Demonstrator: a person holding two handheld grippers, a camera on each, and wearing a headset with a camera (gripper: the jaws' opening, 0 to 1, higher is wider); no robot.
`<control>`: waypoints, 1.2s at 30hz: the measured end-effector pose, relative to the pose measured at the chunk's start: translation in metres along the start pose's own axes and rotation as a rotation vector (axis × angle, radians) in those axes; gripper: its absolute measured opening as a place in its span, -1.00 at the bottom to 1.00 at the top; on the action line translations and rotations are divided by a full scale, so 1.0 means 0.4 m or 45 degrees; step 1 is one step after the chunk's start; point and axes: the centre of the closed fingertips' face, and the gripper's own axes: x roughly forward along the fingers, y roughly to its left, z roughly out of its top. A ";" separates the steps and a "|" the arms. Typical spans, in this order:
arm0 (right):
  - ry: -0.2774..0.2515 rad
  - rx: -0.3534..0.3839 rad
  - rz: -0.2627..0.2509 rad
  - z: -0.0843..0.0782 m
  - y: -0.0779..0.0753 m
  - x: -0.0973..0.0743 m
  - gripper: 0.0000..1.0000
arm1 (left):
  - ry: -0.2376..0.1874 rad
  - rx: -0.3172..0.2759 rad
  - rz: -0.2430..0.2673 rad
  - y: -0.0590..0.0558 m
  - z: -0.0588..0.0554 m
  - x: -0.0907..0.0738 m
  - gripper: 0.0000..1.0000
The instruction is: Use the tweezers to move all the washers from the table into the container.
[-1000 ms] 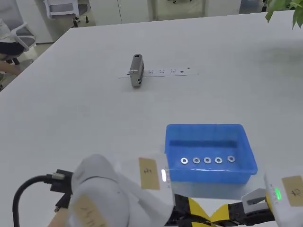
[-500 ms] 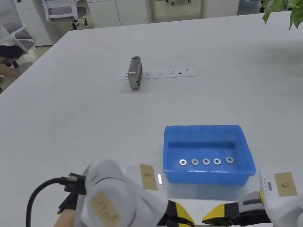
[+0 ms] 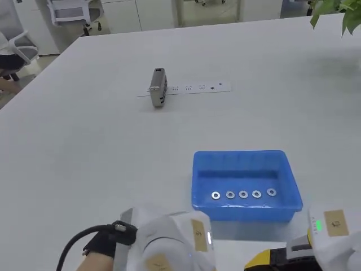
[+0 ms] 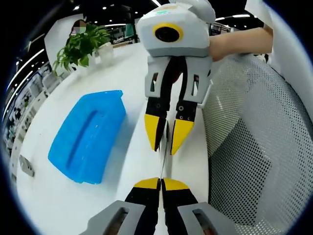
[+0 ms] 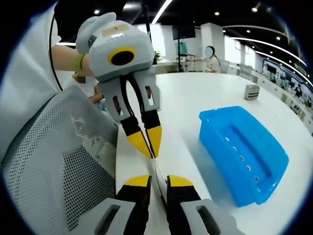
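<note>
left tongs (image 4: pixel 161 182) pinching tweezers (image 4: pixel 161 164) tight | right tongs (image 5: pixel 159 181) facing them tip-to-tip, standing narrow around tweezers, grip unclear | container (image 3: pixel 248 211) holding five washers (image 3: pixel 243 194), sitting beside both tongs

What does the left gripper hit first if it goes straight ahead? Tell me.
The right gripper: it faces the left gripper nearly tip to tip, straight beyond the thin tweezers that the left jaws hold. The gap looks short, though the fisheye view makes depth unsure.
</note>
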 end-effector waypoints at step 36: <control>-0.165 0.180 -0.261 -0.001 -0.105 -0.088 -0.63 | -0.109 -0.248 0.144 0.034 -0.030 -0.057 -0.82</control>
